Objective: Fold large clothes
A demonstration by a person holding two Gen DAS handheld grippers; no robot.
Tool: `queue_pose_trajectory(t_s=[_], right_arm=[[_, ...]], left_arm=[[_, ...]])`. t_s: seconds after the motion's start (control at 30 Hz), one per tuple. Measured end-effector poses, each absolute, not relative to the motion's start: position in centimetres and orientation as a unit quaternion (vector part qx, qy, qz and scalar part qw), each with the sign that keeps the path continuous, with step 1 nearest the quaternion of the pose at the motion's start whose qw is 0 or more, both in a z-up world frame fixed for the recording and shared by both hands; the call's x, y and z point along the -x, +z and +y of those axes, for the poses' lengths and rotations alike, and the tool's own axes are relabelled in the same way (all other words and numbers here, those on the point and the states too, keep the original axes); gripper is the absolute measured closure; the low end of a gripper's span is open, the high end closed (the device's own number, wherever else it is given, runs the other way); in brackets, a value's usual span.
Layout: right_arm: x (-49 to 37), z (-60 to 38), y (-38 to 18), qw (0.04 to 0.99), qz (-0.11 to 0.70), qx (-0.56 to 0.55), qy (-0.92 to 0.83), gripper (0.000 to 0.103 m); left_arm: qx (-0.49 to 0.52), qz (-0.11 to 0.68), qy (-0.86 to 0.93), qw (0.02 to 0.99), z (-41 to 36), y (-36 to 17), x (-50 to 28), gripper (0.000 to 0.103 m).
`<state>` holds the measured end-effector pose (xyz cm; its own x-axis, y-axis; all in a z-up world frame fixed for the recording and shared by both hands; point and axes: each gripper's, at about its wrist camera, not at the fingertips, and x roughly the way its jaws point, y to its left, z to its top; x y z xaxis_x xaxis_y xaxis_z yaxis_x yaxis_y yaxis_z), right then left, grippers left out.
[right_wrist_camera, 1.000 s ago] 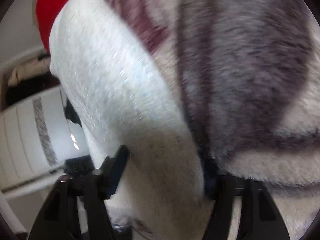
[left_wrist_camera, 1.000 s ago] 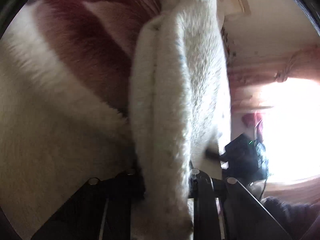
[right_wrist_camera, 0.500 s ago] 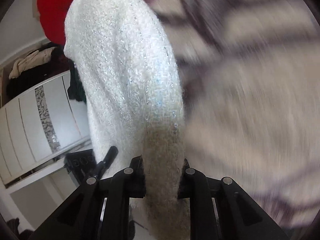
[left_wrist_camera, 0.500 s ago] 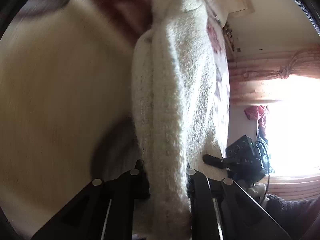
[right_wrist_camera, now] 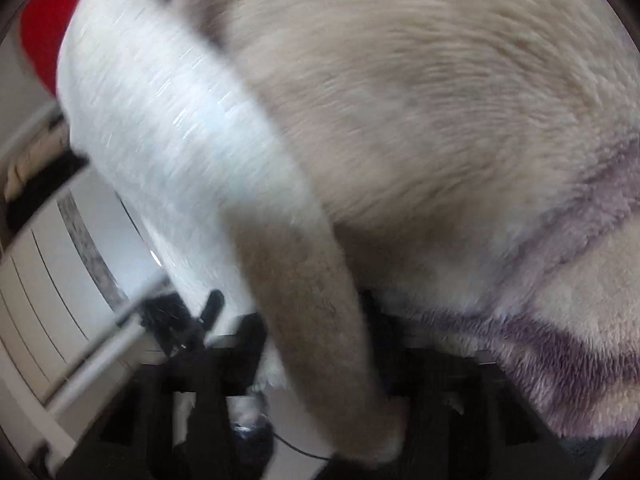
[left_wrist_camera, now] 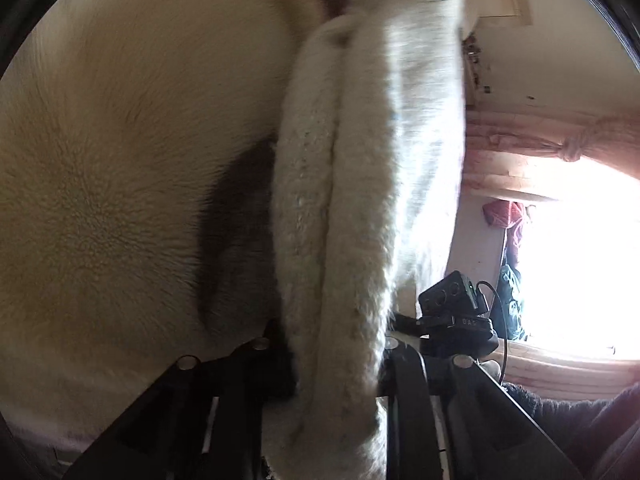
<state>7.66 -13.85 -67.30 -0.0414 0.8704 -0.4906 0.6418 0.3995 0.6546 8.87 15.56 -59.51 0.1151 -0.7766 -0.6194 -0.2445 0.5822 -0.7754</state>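
A white fluffy garment (left_wrist_camera: 360,160) hangs bunched in a thick fold. My left gripper (left_wrist_camera: 334,348) is shut on its lower part, with the cloth filling the gap between the black fingers (left_wrist_camera: 394,354). In the right wrist view the same garment (right_wrist_camera: 168,128) runs down through my right gripper (right_wrist_camera: 314,332). Those jaws are opening, and the cloth still sits pinched between them. The view is blurred by motion. Each wrist view shows the other gripper beside the cloth: the right gripper (left_wrist_camera: 452,304) and the left gripper (right_wrist_camera: 188,320).
A cream fleece blanket (left_wrist_camera: 120,200) with purple bands (right_wrist_camera: 560,340) lies close under both grippers. A bright window (left_wrist_camera: 580,260) with a pink curtain (left_wrist_camera: 560,148) is at the right. White wardrobe doors (right_wrist_camera: 40,300) and a red cloth (right_wrist_camera: 40,32) are at the left. A dark sleeve (left_wrist_camera: 580,420) shows.
Both grippers have swept across the blanket with the garment, away from the maroon pattern and onto the plain cream area. The right jaws narrowed on the fold, then widened a little.
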Motion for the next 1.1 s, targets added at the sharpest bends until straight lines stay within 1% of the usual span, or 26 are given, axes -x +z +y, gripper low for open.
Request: queue_pose_trajectory(t_s=[0.07, 0.13, 0.27, 0.33, 0.47, 0.57, 0.67, 0.7, 0.73, 0.77, 0.8, 0.83, 0.87, 0.93, 0.97, 1.03, 1.07, 1.1], right_arm=[[-7.9, -13.3, -65.7, 0.436, 0.704, -0.541, 0.145, 0.079], [-8.3, -12.7, -63.6, 0.421, 0.690, -0.563, 0.175, 0.080], [-11.0, -11.7, -58.6, 0.420, 0.675, -0.565, 0.221, 0.080], [-12.5, -12.7, -56.7, 0.418, 0.659, -0.576, 0.242, 0.080], [-16.3, -13.2, -54.4, 0.414, 0.615, -0.622, 0.253, 0.080], [-18.1, -14.1, -52.7, 0.416, 0.575, -0.660, 0.247, 0.080], [-21.5, -13.9, -53.0, 0.423, 0.545, -0.688, 0.224, 0.080], [-22.6, -14.4, -53.6, 0.421, 0.533, -0.702, 0.213, 0.080], [-23.6, -14.8, -54.5, 0.415, 0.521, -0.720, 0.195, 0.079], [-23.8, -15.7, -55.3, 0.411, 0.514, -0.730, 0.185, 0.074], [-25.1, -16.0, -56.0, 0.408, 0.501, -0.744, 0.172, 0.072], [-25.9, -16.6, -56.8, 0.408, 0.492, -0.752, 0.162, 0.067], [-26.6, -17.1, -57.4, 0.408, 0.485, -0.758, 0.153, 0.062], [-28.1, -17.6, -58.6, 0.404, 0.477, -0.767, 0.146, 0.057], [-28.2, -18.3, -59.1, 0.403, 0.481, -0.766, 0.140, 0.057], [-29.4, -17.8, -58.8, 0.400, 0.488, -0.763, 0.139, 0.052], [-29.0, -18.2, -58.6, 0.395, 0.487, -0.766, 0.145, 0.042], [-28.9, -18.8, -58.0, 0.395, 0.475, -0.771, 0.155, 0.036]], left_arm=[[0.425, 0.616, -0.215, 0.628, 15.9, -57.3, -9.5, 0.089], [0.440, 0.606, -0.213, 0.628, 16.2, -55.4, -10.7, 0.089], [0.470, 0.591, -0.202, 0.624, 17.3, -51.8, -14.6, 0.089], [0.490, 0.587, -0.200, 0.613, 17.3, -51.2, -16.9, 0.089], [0.550, 0.583, -0.166, 0.575, 18.6, -52.1, -20.9, 0.089], [0.571, 0.594, -0.142, 0.548, 16.3, -53.3, -24.1, 0.088], [0.572, 0.603, -0.131, 0.540, 15.8, -54.7, -27.8, 0.087], [0.577, 0.604, -0.131, 0.533, 16.1, -55.0, -28.6, 0.084], [0.584, 0.605, -0.133, 0.525, 15.8, -55.8, -29.8, 0.076], [0.590, 0.603, -0.135, 0.520, 15.8, -56.5, -30.5, 0.073], [0.600, 0.595, -0.144, 0.515, 15.7, -57.1, -31.5, 0.068], [0.604, 0.591, -0.152, 0.512, 16.1, -56.9, -31.8, 0.061], [0.610, 0.589, -0.154, 0.507, 16.1, -57.9, -32.7, 0.059], [0.630, 0.578, -0.158, 0.494, 16.8, -58.5, -32.7, 0.056], [0.639, 0.573, -0.158, 0.488, 17.1, -58.7, -32.4, 0.056], [0.658, 0.557, -0.168, 0.478, 17.8, -58.4, -31.6, 0.052], [0.672, 0.539, -0.177, 0.476, 18.2, -58.2, -31.1, 0.051], [0.683, 0.524, -0.182, 0.474, 18.5, -58.0, -30.7, 0.046]])
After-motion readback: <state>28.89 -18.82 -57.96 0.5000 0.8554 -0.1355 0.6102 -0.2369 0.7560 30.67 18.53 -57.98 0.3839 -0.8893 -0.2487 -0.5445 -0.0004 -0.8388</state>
